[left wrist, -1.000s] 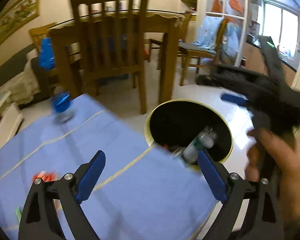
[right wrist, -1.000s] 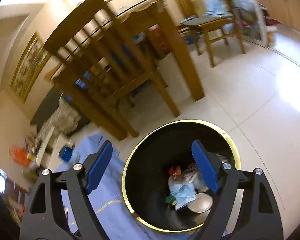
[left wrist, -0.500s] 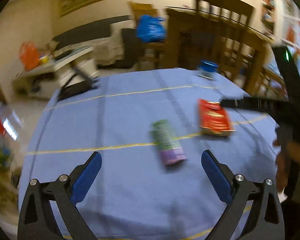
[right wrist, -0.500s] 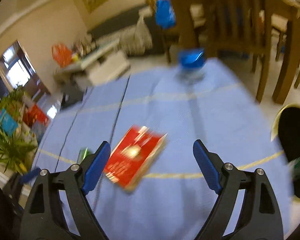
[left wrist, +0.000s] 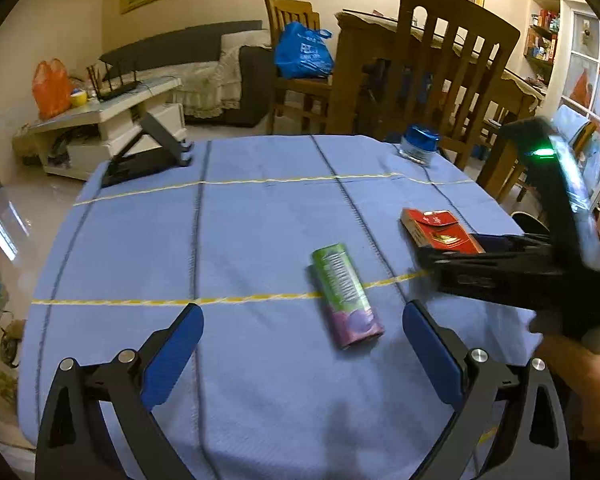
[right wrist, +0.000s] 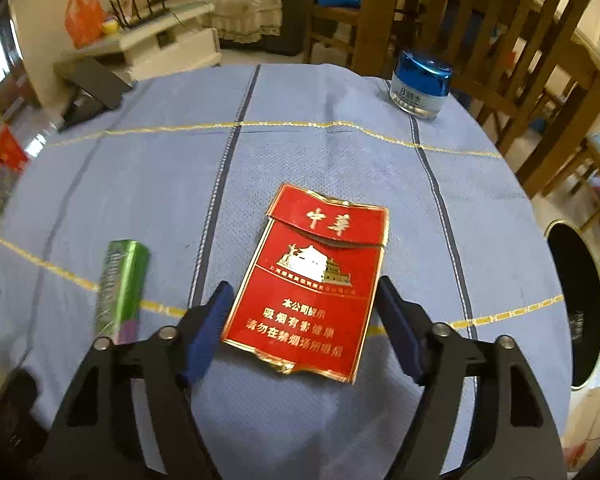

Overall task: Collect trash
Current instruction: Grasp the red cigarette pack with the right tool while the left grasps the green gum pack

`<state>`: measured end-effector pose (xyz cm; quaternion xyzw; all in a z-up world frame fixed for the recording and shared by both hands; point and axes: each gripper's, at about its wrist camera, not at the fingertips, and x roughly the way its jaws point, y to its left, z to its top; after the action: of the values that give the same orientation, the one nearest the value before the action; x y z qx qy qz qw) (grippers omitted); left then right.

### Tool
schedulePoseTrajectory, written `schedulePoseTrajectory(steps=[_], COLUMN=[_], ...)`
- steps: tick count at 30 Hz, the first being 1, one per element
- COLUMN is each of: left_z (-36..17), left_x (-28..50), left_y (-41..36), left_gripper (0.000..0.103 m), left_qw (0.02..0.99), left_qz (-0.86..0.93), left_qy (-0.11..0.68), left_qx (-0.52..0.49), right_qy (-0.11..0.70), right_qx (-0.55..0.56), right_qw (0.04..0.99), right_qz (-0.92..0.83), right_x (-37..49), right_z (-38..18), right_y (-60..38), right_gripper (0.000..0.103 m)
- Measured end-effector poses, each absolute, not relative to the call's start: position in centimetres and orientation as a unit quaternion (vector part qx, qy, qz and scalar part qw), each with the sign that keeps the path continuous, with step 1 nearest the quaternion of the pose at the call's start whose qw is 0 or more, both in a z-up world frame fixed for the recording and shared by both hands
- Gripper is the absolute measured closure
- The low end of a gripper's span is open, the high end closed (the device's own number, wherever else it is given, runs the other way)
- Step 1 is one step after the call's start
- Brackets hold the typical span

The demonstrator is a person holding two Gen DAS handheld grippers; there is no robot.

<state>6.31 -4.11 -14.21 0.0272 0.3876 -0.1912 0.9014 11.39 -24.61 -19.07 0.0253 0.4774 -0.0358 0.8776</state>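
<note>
A blue cloth [right wrist: 320, 152] covered the round table. My right gripper [right wrist: 304, 320] straddled the flattened red cigarette pack [right wrist: 312, 280], jaws spread, not yet gripping; squeezing seemed next. My left gripper [left wrist: 302, 354] hovered released, the green packet [left wrist: 346, 296] at one o'clock. The bin [right wrist: 576, 308] waited at three o'clock.

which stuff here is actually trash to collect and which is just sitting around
For the job:
- red cigarette pack, lying flat between the open fingers of the right gripper
- green and purple wrapper, ahead of the open left gripper
- black bin beside the table

Probably just lying about:
- blue-lidded jar
- black folding stand
- blue bag on a chair
- orange bag
</note>
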Motion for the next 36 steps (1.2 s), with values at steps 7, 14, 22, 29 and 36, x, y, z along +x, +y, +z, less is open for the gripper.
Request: schedulePoseTrajectory(steps=[7,14,22,29,36], left_z=[-15.0,-16.2,-17.8,-18.0,-17.6], left_x=[8.9,9.6,10.0,9.9,10.4], left_y=[-7.8,-9.6,-10.8,-11.2,-10.6], left_gripper=[0.015,0.016,0.025,0.047,0.075], left_qw=[0.886,0.878,0.863,0.868,0.870], left_qz=[-0.206,-0.187,-0.176,-0.158,-0.149], left_qy=[0.416,0.441,0.470,0.466,0.467], left_qx=[0.010,0.028,0.047,0.064,0.059], right_qy=[0.435,0.434,0.447,0.460,0.467], right_qx=[0.045,0.046,0.029,0.011,0.000], right_qw=[0.899,0.899,0.894,0.887,0.884], right_qz=[-0.033,-0.019,-0.020,-0.023,-0.002], right_x=[7.8,6.6,5.8,6.2,6.5], right_z=[-15.4,-16.1,-17.7,-18.8,-19.3], right_y=[-28.7,-30.8,-32.1,-32.5,-32.1], right_gripper=[0.035,0.036,0.036,0.028,0.041])
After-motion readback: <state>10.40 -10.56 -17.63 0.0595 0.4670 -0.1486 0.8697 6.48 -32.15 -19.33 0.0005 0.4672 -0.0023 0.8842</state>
